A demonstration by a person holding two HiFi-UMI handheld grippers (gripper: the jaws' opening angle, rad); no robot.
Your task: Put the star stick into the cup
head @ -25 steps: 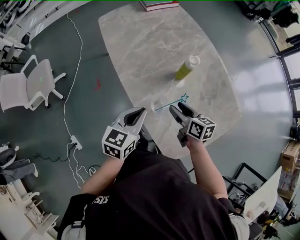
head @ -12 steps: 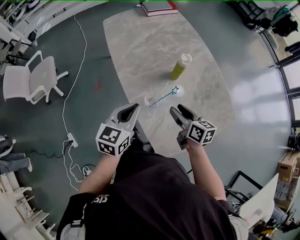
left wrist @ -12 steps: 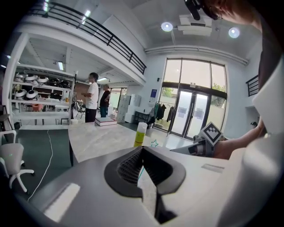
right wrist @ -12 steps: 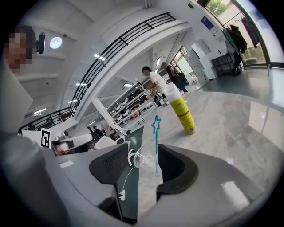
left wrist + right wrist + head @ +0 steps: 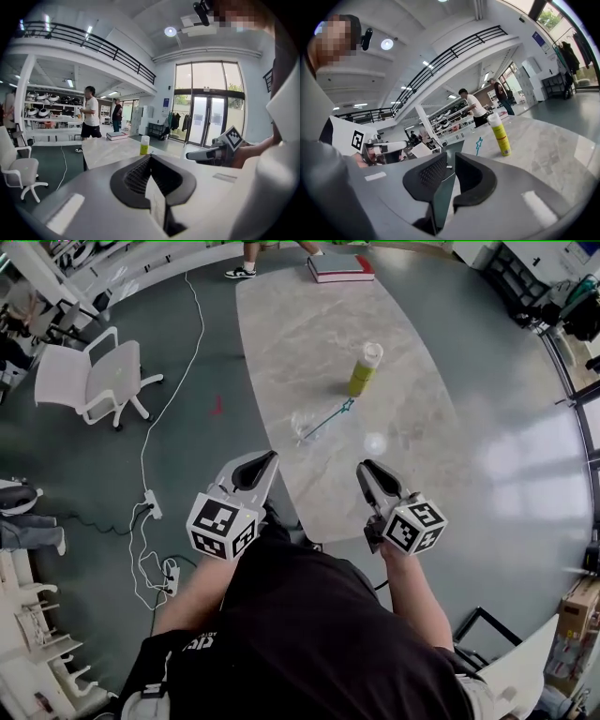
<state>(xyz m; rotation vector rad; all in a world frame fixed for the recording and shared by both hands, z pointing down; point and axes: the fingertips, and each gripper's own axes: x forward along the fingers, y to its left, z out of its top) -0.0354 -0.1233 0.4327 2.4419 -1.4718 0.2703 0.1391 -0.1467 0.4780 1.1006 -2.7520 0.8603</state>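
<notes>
A clear cup stands on the marble table. The thin teal star stick leans out of it, star end pointing toward a yellow-green bottle. The star also shows above the right jaws in the right gripper view. Both grippers hang near the table's front edge, well short of the cup. My left gripper is shut and empty. My right gripper is closing, with a narrow gap left and nothing between its pads.
A book lies at the table's far end. A white office chair stands left on the floor, with a white cable and power strip. Two people stand beyond the table. The bottle stands right of the star.
Both grippers have drawn back from the cup and stick toward the person. The cup, stick and bottle stay where they were on the table.
</notes>
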